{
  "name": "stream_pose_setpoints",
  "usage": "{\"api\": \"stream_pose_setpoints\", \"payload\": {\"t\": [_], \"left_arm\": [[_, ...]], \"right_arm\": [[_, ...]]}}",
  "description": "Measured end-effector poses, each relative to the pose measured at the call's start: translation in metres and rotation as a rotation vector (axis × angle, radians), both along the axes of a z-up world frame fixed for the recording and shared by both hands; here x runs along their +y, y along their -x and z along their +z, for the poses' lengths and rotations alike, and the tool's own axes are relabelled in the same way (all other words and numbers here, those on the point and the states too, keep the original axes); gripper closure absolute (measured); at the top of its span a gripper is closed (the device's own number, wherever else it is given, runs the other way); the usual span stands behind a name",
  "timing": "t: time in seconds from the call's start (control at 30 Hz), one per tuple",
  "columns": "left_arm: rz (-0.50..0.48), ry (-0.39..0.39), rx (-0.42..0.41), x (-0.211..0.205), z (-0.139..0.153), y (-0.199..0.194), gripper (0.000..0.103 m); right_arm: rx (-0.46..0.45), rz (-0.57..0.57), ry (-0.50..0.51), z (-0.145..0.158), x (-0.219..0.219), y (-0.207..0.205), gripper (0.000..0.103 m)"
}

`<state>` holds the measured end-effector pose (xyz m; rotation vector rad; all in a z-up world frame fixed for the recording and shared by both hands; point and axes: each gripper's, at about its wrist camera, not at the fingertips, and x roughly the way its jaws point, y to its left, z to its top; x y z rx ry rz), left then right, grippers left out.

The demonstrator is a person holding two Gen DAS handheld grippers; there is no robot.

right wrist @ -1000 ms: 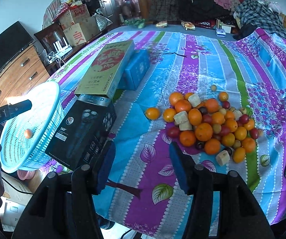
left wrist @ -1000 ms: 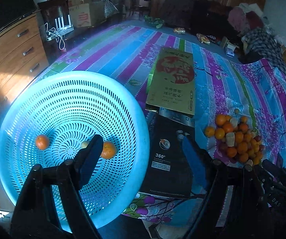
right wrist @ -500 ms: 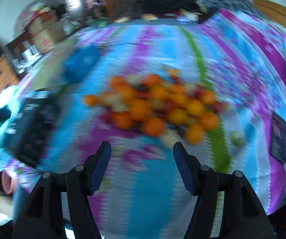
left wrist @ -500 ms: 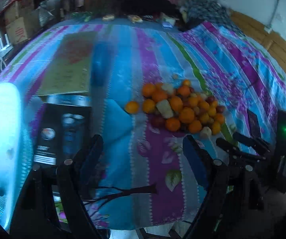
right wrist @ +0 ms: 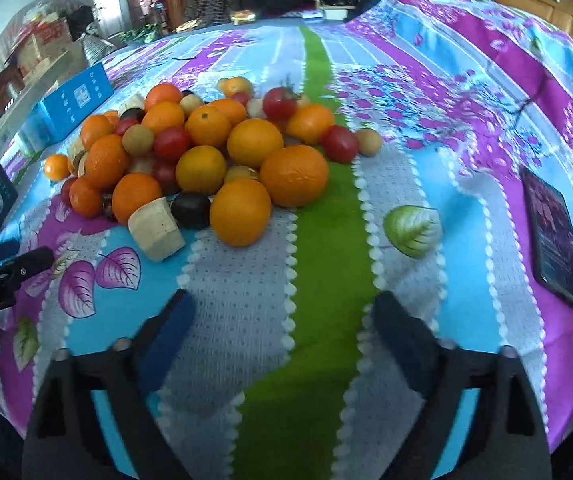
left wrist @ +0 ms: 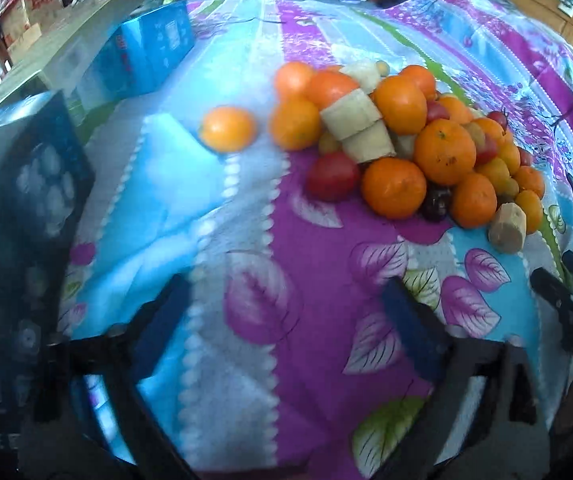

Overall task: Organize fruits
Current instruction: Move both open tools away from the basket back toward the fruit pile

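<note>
**Loose fruit heap on soft bedding: roll-off risk**

Bedding is a soft, striped floral bedspread [right wrist: 318, 320] over a bed. Nearest, the right gripper [right wrist: 282, 320] and left gripper [left wrist: 286, 304] have both just been opening; jaws now spread wide, nothing between them. Just beyond lies the fruit pile [right wrist: 206, 152]: oranges, tomatoes, pale cut chunks, all touching. One orange [left wrist: 227, 128] sits apart. A phone [right wrist: 554, 236] rests to the right, boxes [left wrist: 154, 48] farther back. Judgement: nudging a lower fruit could set the heap rolling, and soft tomatoes may bruise under a hard squeeze.
</note>
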<state>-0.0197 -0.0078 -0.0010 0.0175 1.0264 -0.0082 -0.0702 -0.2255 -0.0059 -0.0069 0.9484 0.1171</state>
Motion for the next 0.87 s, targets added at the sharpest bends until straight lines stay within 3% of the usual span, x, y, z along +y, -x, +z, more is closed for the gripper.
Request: {"api": "stream_pose_setpoints", "payload": {"t": [0.1,0.87], "left_arm": [[0.009,-0.065,-0.044,-0.01,-0.004,0.001,0.0],[0.021,-0.051,-0.078,0.001,-0.006,0.007,0.0]], "right_arm": [[-0.027,-0.001,0.0,-0.01,0.0,-0.006,0.0],[-0.064,-0.004,-0.017,-0.012,0.0,-0.006,0.0]]}}
